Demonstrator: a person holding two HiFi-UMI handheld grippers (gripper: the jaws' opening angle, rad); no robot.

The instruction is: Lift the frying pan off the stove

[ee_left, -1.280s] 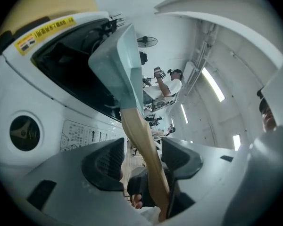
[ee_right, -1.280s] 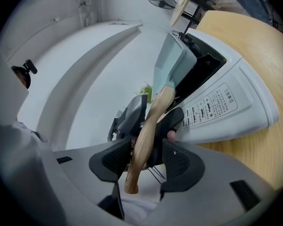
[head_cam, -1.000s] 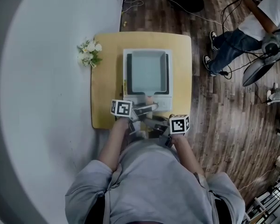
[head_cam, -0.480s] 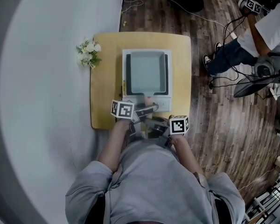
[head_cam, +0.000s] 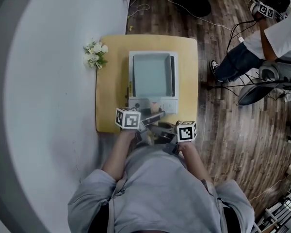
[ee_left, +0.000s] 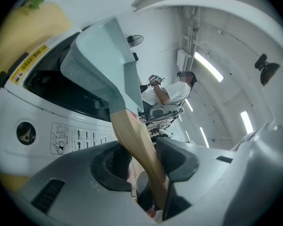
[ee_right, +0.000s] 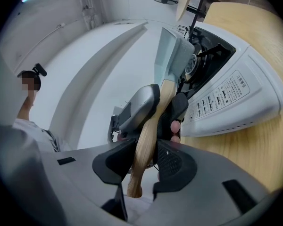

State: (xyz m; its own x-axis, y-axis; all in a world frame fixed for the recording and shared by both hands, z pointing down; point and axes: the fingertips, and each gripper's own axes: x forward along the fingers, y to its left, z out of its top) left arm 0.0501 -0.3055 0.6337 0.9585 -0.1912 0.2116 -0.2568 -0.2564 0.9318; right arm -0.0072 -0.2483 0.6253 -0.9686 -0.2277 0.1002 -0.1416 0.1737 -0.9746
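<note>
a yellow wooden table (head_cam: pixel 111 81) stands on the dark plank floor. in its middle sits a white portable stove (head_cam: pixel 169 105) with a black top, its control panel toward the person. the frying pan (head_cam: pixel 152 74) is over the stove top. it is square, pale grey-green and deep, with straight walls that look speckled on the outside. its light wooden handle (ee_left: pixel 137 145) tapers from the near wall out past the stove's front edge. i cannot tell if the pan base touches the burner. the left gripper (ee_left: pixel 141 161) has the handle between its pads, and the jaws are opening slightly. the right gripper (ee_right: pixel 144 161) is clamped on the handle's tip, just behind the left one. a small bunch of white flowers (head_cam: pixel 94 55) lies at the table's far left corner.
</note>
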